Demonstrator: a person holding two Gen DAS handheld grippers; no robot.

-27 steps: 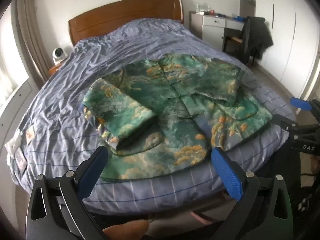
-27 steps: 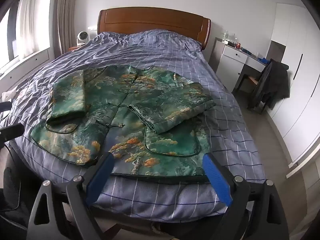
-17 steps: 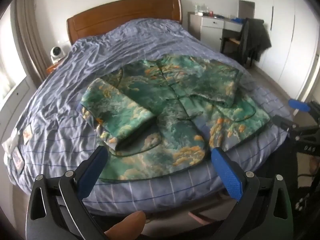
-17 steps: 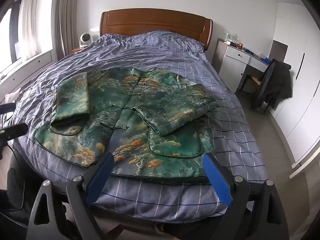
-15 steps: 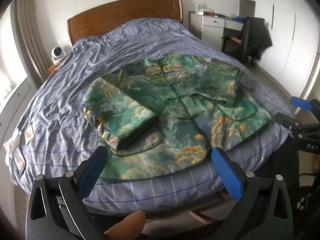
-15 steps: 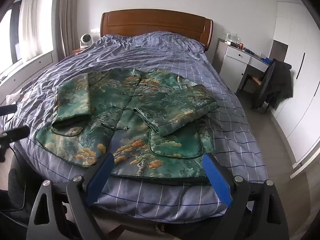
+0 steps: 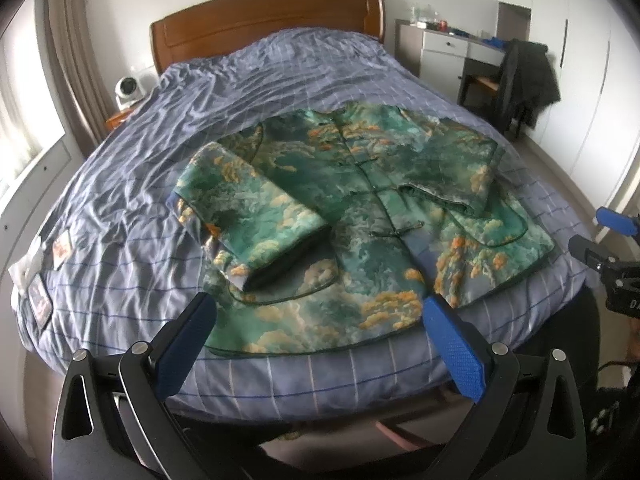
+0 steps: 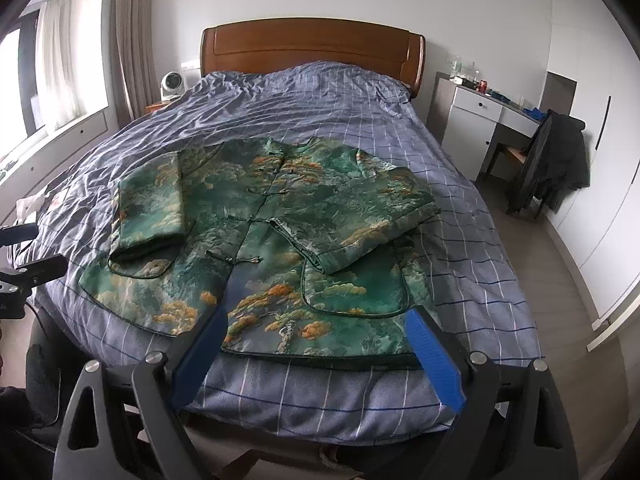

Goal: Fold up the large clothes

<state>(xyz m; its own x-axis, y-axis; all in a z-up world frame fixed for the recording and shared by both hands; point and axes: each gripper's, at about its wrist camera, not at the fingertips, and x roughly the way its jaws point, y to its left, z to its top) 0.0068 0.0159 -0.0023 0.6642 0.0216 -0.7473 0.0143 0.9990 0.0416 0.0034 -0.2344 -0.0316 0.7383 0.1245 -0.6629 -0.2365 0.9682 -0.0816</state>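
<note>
Honestly, with my left claw (image 7: 316, 338) and right claw (image 8: 316, 350) both spread wide and empty above the green-and-orange brocade jacket (image 8: 276, 240) lying sleeves-folded on the blue checked bed (image 8: 472, 240), I'd expect the stiff sleeves to slide open when I lift the hem, with nothing blocking it.

Both tools have black frames, silver screws and blue textured fingers (image 7: 450, 348) (image 8: 434, 364).
</note>
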